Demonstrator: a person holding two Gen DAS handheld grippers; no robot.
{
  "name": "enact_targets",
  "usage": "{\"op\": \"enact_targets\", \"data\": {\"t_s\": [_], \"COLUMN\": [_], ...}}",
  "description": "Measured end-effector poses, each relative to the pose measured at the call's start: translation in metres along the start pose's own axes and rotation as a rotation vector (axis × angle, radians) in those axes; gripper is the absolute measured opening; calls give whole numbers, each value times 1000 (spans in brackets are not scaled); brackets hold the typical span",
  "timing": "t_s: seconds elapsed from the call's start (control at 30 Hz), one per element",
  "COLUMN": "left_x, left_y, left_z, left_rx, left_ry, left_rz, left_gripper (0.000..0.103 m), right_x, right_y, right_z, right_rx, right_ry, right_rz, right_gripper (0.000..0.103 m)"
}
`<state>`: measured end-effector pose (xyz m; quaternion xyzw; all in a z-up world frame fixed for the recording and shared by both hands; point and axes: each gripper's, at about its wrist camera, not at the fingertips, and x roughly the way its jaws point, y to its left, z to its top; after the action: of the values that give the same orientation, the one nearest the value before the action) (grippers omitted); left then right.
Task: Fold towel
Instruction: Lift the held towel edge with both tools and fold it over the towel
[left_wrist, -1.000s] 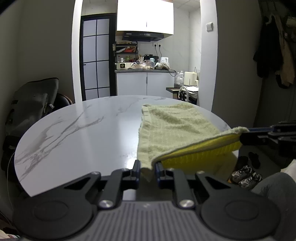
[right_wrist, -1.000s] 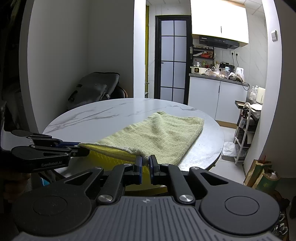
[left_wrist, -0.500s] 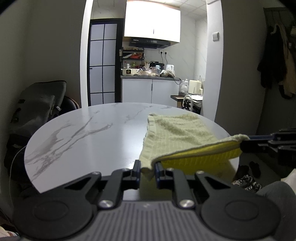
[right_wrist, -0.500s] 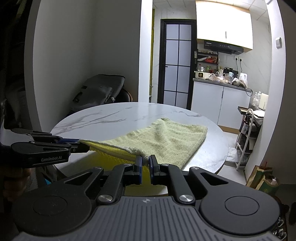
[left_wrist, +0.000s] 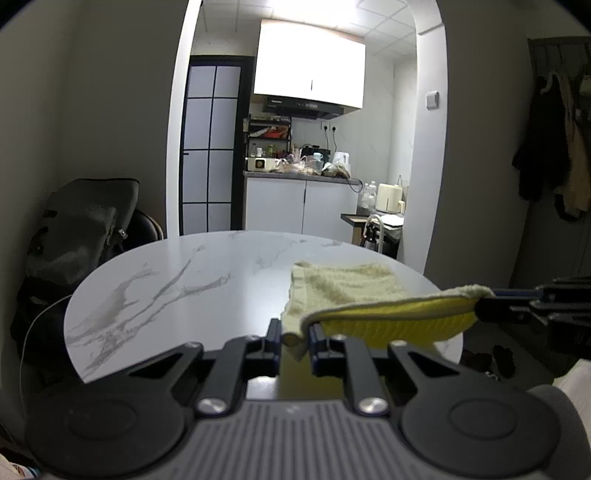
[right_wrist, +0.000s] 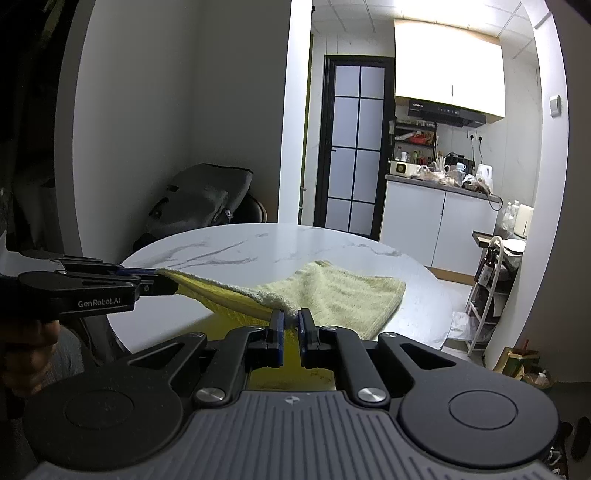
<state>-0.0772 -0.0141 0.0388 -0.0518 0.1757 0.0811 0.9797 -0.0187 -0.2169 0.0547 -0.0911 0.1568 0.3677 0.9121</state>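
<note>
While my left claw and right claw each pinch a near towel corner, lifted, only the right view shows the far edge resting on the counter.

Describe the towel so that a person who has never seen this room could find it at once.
Find the round white marble table in front of the kitchen. The towel lies on its near right part, its near edge lifted, with one corner each in the left gripper and right gripper. It is pale green terry above and bright yellow underneath.
</note>
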Motion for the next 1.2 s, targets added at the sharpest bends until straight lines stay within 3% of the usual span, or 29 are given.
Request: {"op": "enact_targets", "data": {"t_s": [0.63,1.2], "left_x": [5,51], "left_y": [-7,-9], "left_z": [34,59], "left_rx": [-4,-8], "left_ry": [-50,-24], "left_rz": [13,4], "left_gripper": [15,15], "right_x": [4,39], "right_y": [-19,-52], "right_z": [29,52], "right_rx": [22,39], "right_ry": [-42,-25], "right_rz": [12,2], "right_gripper": [9,9]}}
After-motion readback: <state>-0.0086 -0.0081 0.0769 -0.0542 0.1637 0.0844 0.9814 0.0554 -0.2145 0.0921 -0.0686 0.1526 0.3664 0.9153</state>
